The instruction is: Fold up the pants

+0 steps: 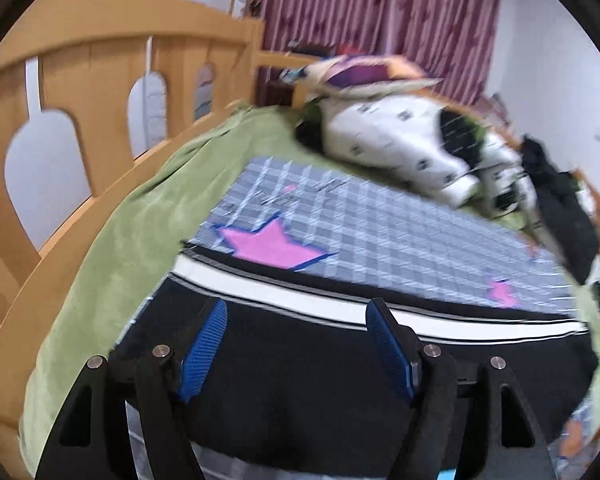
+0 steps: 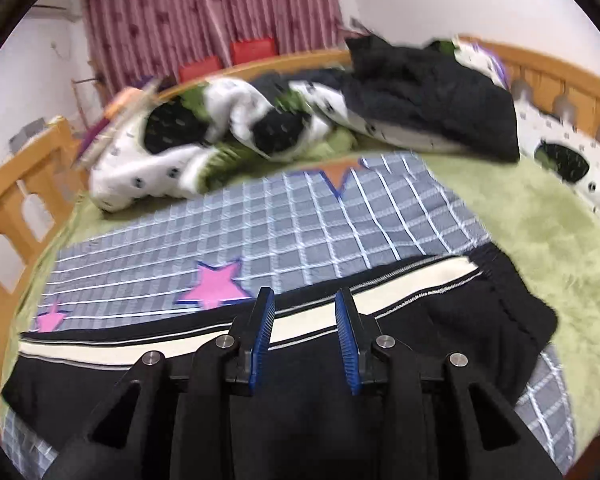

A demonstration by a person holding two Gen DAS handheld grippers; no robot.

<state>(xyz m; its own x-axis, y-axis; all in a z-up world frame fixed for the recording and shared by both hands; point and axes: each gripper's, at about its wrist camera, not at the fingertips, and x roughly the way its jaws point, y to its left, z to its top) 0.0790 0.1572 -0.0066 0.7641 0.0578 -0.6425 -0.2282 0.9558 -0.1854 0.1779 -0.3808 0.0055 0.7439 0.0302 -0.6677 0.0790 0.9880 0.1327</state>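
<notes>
Black pants [image 1: 300,380] with a white side stripe [image 1: 300,296] lie flat on a grey checked sheet with pink stars. My left gripper [image 1: 298,312] hovers over the black cloth, jaws wide open and empty. In the right wrist view the same pants [image 2: 480,320] lie across the sheet, the white stripe [image 2: 400,292] running along their far edge. My right gripper [image 2: 306,300] is open with a narrower gap, over the stripe, holding nothing. Both views are motion-blurred.
The checked sheet [image 2: 260,232] lies on a green blanket [image 2: 540,220] on a wooden-railed bed [image 1: 100,80]. A white spotted quilt [image 2: 180,140] and dark clothes [image 2: 440,100] are piled at the far side. Red curtains [image 2: 200,8] hang behind.
</notes>
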